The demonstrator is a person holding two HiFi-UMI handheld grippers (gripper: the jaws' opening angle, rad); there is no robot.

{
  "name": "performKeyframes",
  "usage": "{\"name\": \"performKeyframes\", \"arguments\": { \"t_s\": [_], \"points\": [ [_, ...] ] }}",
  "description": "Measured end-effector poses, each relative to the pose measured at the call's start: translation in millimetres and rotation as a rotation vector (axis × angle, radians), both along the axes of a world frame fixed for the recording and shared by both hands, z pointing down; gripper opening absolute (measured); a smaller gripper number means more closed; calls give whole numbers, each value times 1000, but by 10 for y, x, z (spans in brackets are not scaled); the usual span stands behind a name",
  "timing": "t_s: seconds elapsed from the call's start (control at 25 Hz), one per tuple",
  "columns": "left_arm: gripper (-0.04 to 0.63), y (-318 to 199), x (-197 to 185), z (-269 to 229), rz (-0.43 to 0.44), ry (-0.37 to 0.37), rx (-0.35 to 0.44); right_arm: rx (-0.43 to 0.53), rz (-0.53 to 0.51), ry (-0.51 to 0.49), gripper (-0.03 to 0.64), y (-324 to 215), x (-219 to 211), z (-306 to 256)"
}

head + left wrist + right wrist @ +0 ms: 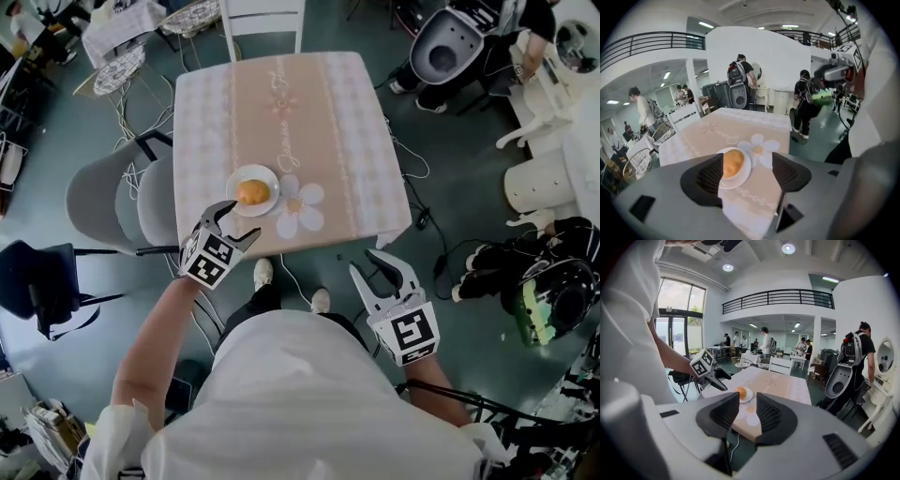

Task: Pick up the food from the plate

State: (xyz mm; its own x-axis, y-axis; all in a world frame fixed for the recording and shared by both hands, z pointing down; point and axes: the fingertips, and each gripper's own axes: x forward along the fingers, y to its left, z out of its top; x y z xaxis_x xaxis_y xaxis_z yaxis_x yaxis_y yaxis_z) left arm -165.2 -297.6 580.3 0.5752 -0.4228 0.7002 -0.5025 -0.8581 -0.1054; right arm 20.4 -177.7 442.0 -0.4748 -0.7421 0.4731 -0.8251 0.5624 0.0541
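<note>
Grabbing the orange-brown bun (pixel 253 192) how?
Left tongs (pixel 244 220) gape empty just short of its white plate (pixel 232 185), near the worktop (pixel 319 112) front edge. Straddle it level, I'd say, and squeeze gently.
Room?
Plenty beyond. Right tongs (pixel 366 262) hang parted, empty, off the edge.
</note>
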Motion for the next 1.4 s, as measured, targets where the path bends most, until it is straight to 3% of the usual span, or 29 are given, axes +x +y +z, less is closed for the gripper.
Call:
{"name": "performKeyframes", "arguments": {
  "t_s": [0.2, 0.56, 0.92, 1.08, 1.4],
  "points": [
    [338, -441, -26, 524, 135, -124, -37, -33, 111, -6, 123, -136, -99, 39],
    [362, -714, 106, 995, 310, -230, -7, -75, 270, 17, 123, -117, -127, 80],
    [362, -909, 198, 1095, 317, -235, 22, -98, 342, 44, 123, 4, -70, 85],
    [359, -916, 177, 1092, 278, -210, -18, -96, 344, 45, 123, 27, -47, 84],
    [359, -933, 158, 897, 192, -150, -23, -86, 305, 38, 121, 17, -15, 82]
  ]
}}
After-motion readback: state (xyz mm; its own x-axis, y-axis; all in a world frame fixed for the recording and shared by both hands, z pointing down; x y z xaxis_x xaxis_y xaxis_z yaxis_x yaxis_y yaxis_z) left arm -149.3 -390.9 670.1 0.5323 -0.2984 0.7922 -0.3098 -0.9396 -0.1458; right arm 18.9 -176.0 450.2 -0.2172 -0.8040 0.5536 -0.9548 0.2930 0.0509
